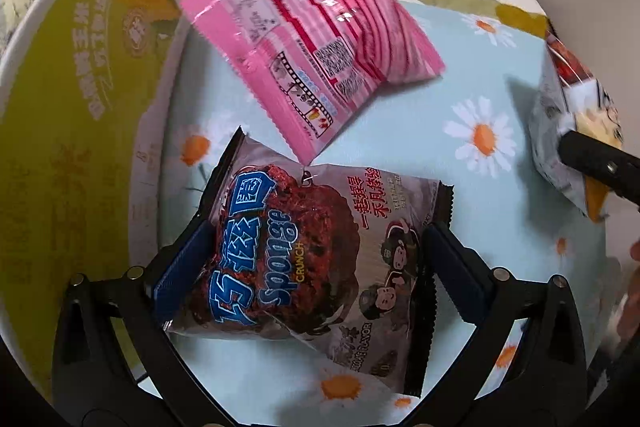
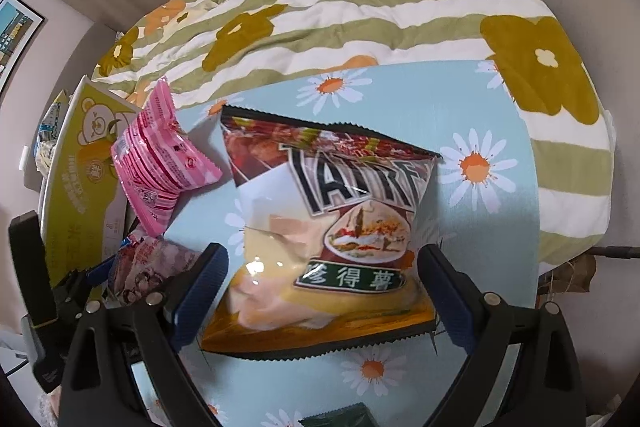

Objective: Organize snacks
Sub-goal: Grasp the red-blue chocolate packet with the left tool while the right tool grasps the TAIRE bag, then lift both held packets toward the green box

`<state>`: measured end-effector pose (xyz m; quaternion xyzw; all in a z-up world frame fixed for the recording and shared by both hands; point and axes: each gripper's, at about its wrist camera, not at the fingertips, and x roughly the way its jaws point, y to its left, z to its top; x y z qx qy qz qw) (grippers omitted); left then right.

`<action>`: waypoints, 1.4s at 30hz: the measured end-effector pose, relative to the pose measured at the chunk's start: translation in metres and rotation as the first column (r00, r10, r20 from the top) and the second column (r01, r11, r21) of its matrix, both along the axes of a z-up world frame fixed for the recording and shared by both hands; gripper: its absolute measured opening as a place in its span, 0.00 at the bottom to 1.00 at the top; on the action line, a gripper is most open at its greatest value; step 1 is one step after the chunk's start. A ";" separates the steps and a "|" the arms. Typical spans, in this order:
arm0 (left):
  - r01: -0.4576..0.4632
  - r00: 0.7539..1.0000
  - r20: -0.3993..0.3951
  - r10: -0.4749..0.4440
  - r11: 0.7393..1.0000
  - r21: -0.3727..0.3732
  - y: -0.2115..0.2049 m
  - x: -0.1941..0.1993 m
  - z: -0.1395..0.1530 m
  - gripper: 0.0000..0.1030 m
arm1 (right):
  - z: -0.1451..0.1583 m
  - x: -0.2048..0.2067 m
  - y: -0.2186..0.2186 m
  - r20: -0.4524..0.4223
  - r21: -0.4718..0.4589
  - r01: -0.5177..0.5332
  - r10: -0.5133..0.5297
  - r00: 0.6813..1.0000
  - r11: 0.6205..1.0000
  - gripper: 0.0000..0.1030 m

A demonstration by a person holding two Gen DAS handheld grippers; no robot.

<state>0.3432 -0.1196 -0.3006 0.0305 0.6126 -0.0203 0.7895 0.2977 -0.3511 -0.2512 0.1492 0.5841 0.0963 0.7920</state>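
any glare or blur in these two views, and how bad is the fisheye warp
Left wrist view: glare streaks on the pink snack bag, motion blur at the right edge around the chip bag, the green box bowed by the lens. Right wrist view: sharper, a bright sheen on the chip bag, the striped quilt curved, dark vignette in the corners.

Two black hand-held grippers, blue padding on the jaws.

The left gripper (image 1: 316, 267) showed matte black arms splayed in a V, each with a round silver pivot screw near the top, and ribbed dark-blue pads lining the inner faces. The right gripper (image 2: 320, 291) looked the same build: black plastic frame, silver screw heads at the joints, navy ribbed pads. In the left wrist view a sliver of bare skin showed at the far right edge.
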 end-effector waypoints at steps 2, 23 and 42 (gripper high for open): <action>0.026 0.999 -0.022 -0.026 1.000 -0.016 -0.007 0.001 0.000 1.00 | -0.002 0.000 0.000 -0.004 0.006 0.002 -0.002 1.000 1.000 0.92; 0.203 0.979 -0.046 -0.198 0.953 0.224 -0.058 -0.036 -0.008 1.00 | -0.007 0.002 0.005 0.001 0.044 0.006 -0.006 1.000 0.999 0.92; 0.127 0.992 -0.006 -0.127 0.985 0.115 -0.018 -0.040 0.005 0.67 | -0.002 -0.003 0.011 0.039 0.025 -0.007 0.006 0.999 1.000 0.65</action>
